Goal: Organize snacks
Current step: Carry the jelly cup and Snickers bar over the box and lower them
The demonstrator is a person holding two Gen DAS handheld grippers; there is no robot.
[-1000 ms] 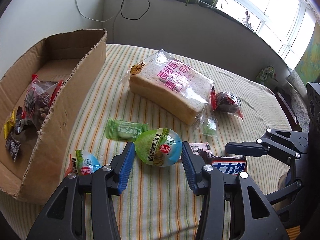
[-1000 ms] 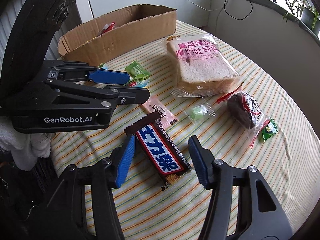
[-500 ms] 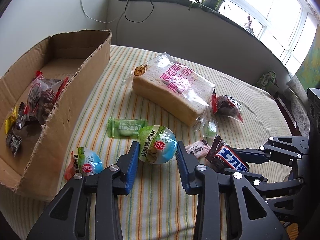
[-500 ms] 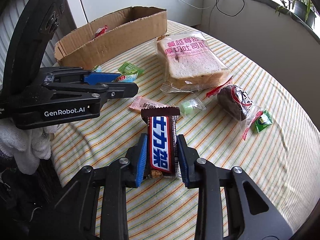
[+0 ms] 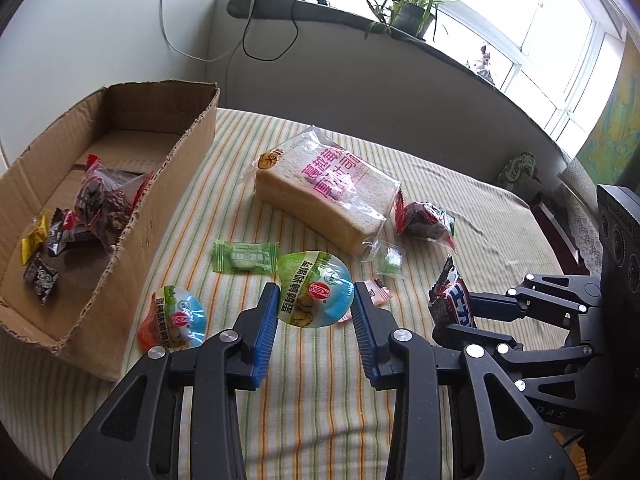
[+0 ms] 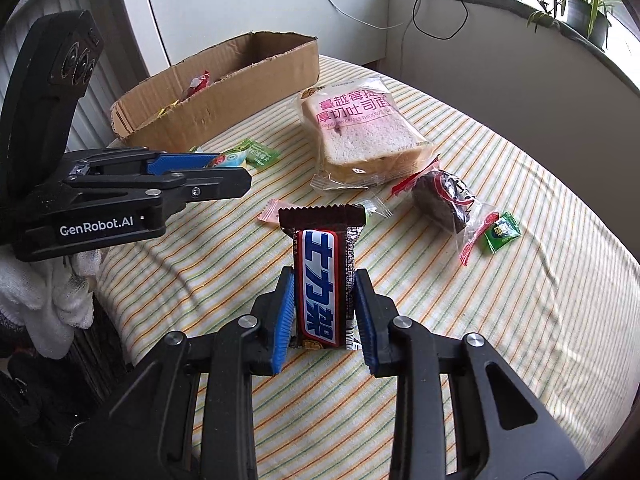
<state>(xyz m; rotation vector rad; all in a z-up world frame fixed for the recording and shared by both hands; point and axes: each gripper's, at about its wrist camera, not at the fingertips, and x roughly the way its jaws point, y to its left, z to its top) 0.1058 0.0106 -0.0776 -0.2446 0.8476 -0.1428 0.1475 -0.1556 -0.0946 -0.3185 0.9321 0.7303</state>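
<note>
Both snacks now lifted off striped cloth: left gripper [image 5: 314, 314] clenches green-blue egg-shaped packet [image 5: 315, 289], right gripper [image 6: 324, 314] clenches brown chocolate bar [image 6: 321, 274], likely bound for far-left cardboard box [image 5: 176, 184].

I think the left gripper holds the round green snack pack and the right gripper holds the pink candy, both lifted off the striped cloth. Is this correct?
Not quite. The right gripper holds the chocolate bar, not the pink candy, which lies on the striped cloth; the right wrist view shows it. The left gripper does hold the round green snack pack.
</note>
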